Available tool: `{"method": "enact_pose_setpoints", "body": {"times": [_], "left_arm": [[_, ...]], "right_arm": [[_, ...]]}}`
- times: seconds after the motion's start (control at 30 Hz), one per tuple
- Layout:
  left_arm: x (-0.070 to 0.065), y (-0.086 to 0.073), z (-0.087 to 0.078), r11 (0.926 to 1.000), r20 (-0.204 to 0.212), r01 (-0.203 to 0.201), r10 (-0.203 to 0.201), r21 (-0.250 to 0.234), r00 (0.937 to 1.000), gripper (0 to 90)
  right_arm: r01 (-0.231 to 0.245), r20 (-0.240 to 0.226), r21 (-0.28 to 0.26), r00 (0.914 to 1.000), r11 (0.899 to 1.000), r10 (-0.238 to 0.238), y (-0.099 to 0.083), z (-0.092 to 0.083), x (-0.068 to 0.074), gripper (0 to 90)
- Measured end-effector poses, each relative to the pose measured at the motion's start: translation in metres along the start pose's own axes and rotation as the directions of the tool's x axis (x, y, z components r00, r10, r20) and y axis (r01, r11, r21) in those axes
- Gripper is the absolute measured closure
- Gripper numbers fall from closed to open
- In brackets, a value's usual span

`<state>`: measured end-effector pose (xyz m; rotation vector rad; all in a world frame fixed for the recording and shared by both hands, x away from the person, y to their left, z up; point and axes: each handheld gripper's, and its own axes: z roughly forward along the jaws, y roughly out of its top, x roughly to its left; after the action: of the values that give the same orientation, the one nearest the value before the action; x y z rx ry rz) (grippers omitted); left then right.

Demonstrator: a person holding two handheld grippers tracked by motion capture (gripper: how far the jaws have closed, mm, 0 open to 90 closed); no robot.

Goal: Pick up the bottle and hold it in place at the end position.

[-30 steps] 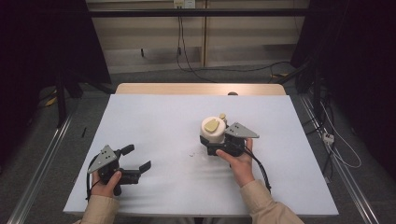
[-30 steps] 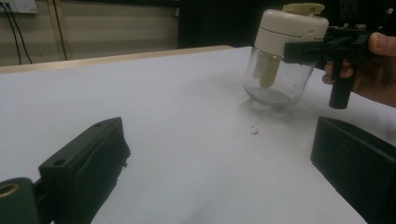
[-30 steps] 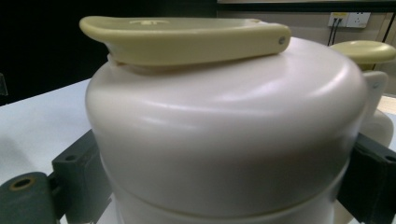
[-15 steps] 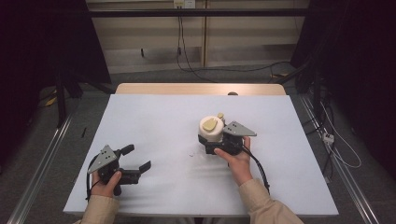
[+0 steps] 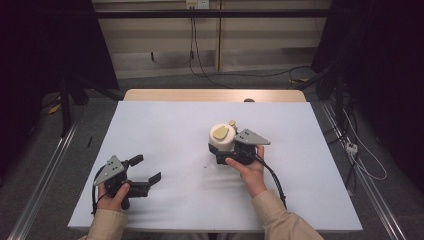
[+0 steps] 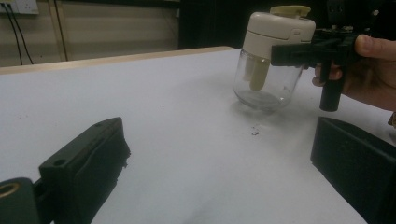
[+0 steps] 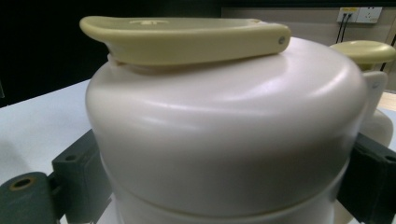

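A glass jar (image 5: 222, 138) with a cream lid and a yellow-green flip tab stands on the white table (image 5: 165, 125), right of centre. My right gripper (image 5: 219, 148) is shut on the jar's lid (image 7: 224, 126), one black jaw on each side of it, and a hand holds the gripper from the near side. The jar (image 6: 273, 60) looks empty, with a cream tube hanging inside it. My left gripper (image 5: 146, 169) is held low at the near left, jaws wide open with nothing between them (image 6: 219, 154), pointing towards the jar.
A small dark speck (image 5: 205, 165) lies on the table just left of the jar. The table's far edge is a wooden strip (image 5: 215, 95). Cables run across the floor beyond and to the right of the table.
The right gripper and the jar have shifted slightly to the left. The left gripper has stayed in place.
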<state>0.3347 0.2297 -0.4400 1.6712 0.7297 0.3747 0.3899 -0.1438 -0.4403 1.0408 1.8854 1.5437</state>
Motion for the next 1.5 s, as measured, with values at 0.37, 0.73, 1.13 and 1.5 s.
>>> {"method": "enact_pose_setpoints", "body": {"times": [0.37,0.73,1.13,1.5], "left_arm": [[0.000,0.000,0.000,1.0000,0.000,0.001,-0.001,0.000,1.0000,3.0],[0.000,0.000,0.000,1.0000,-0.001,0.001,-0.001,0.000,1.0000,3.0],[0.000,0.000,0.000,1.0000,-0.002,-0.002,0.002,-0.002,1.0000,3.0],[0.000,0.000,-0.002,1.0000,-0.011,-0.007,0.007,-0.002,0.9999,3.0]], "right_arm": [[-0.007,0.004,0.000,1.0000,1.000,0.007,0.001,0.005,0.000,7.0],[-0.009,0.016,-0.002,0.9998,1.000,0.009,0.002,0.008,-0.002,7.1],[0.005,0.008,-0.008,1.0000,1.000,-0.005,0.005,0.015,0.000,7.1],[0.008,0.006,-0.003,1.0000,1.000,-0.008,0.005,0.021,0.000,7.1]]}}
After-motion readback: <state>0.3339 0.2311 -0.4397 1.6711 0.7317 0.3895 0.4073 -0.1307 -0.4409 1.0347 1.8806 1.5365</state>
